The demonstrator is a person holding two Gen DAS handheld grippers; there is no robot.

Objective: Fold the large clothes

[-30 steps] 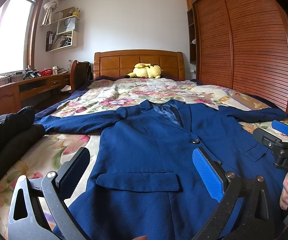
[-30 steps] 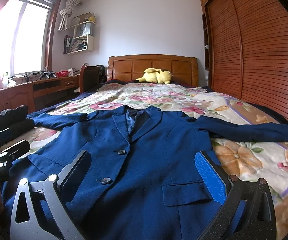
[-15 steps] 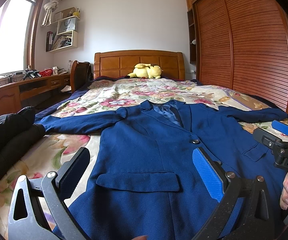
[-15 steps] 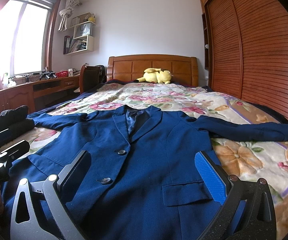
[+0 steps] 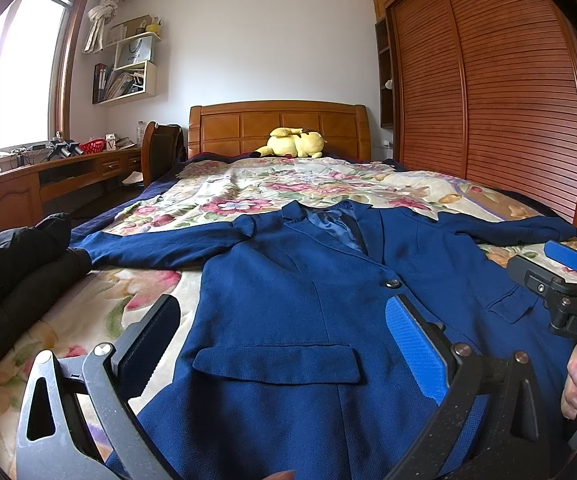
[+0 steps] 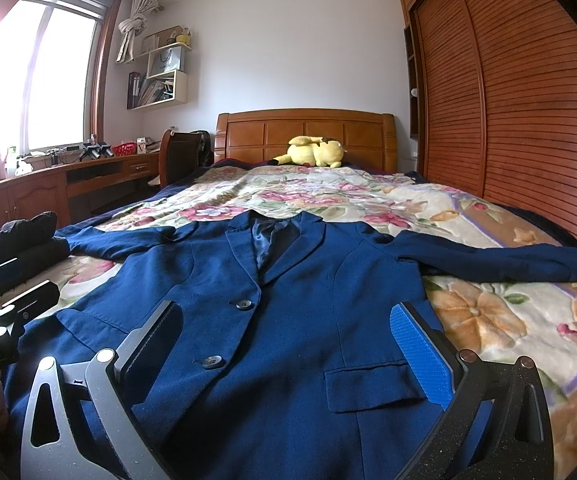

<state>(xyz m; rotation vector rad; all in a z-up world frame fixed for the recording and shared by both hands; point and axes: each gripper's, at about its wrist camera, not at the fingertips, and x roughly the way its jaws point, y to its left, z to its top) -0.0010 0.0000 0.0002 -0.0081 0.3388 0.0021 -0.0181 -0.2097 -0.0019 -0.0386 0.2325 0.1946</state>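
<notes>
Navy jacket [image 5: 288, 320], unfolded, laid between released fingers of left gripper [image 5: 284, 344] and right gripper [image 6: 288, 344]; sleeves may be dragged askew if only one layer is pinched.

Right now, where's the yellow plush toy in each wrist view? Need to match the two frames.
Left wrist: yellow plush toy sits upper centre, lying at the head of the bed against the wooden headboard, beyond the blue blazer.
Right wrist: same toy, upper centre and slightly right, again against the headboard.
Shared landmark: the headboard right behind the toy in both views.
</notes>
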